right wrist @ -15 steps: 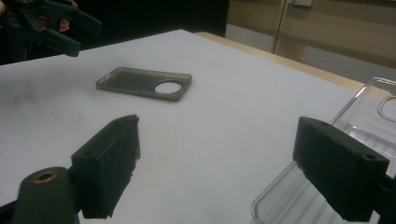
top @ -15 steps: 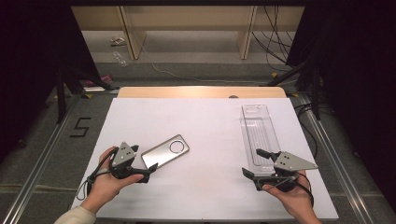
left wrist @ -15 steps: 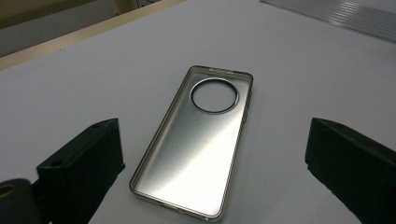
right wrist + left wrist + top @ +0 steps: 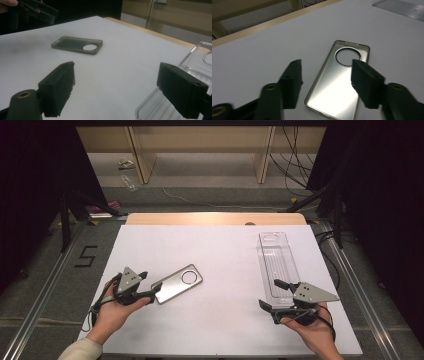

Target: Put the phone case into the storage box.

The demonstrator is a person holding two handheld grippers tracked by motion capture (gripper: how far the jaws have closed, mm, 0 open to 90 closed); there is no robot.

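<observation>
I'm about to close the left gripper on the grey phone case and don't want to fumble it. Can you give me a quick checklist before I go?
1. Left gripper jaws open: ok.
2. Jaws straddle the grey phone case, one on each side of its near end: ok.
3. Pads clear of the case, no contact: cannot tell.
4. Case lies flat on the white table: ok.
5. Right gripper open and holding nothing: ok.
6. Right gripper sits at the near end of the clear plastic case, well apart from the grey one: ok.
</observation>
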